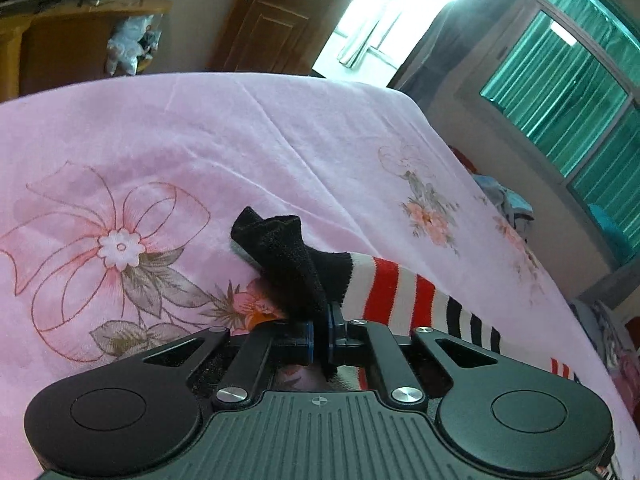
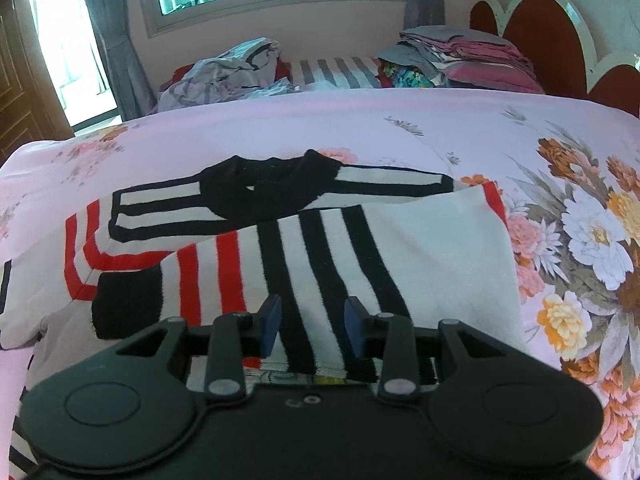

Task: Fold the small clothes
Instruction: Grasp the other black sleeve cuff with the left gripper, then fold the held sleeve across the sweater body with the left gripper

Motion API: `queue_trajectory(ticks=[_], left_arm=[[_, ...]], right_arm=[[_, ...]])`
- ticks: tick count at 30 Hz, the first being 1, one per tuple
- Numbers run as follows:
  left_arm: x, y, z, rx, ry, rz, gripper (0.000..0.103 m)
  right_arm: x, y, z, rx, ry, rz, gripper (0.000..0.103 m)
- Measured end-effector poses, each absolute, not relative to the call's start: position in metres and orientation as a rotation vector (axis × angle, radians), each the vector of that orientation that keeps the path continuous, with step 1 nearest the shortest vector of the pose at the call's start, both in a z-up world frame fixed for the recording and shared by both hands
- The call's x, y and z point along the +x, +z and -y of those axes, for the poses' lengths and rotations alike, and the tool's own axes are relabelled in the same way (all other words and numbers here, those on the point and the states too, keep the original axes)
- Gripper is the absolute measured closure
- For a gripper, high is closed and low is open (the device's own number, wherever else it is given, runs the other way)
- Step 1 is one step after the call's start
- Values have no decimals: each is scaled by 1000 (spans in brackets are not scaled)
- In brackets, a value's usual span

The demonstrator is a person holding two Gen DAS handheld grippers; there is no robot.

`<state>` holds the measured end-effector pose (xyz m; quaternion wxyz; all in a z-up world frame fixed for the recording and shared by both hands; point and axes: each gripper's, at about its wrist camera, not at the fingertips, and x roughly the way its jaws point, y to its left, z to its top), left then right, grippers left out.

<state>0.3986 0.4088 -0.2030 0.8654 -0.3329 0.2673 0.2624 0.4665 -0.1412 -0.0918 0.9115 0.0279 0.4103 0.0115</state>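
Pink floral bedsheet [image 1: 200, 128] underneath. Left gripper [image 1: 319, 336] clamped on black cuff [image 1: 280, 256] of striped knitted sweater [image 2: 320, 240] (white, red, black), lifted off bed. Right gripper [image 2: 312, 320] partly open, hovering over folded sleeve, nothing pinched.

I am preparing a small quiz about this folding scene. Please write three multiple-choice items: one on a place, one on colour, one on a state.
1. Where does the striped sweater lie?
A. on the pink floral bedsheet
B. on a wooden floor
C. in a basket

2. Which colour is the sweater's cuff?
A. green
B. black
C. yellow

3. How are the left tongs?
A. wide open
B. shut on the cuff
C. out of view

Key: 1 A, the sheet shows around the sweater; 2 B, the sleeve end is black; 3 B, the pads pinch the black fabric, while the right tongs stand open.
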Motion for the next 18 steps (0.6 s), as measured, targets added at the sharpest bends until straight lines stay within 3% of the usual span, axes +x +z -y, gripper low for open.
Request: queue_trajectory(ticks=[9,18], left_arm=[[408,-161,-369,-585,471,-510,98],[465,-106,-248,-437,197,-463,98]], right_arm=[[464,-91,159,89,21,-835,68],[465,-85,195,158,25,-803,68]])
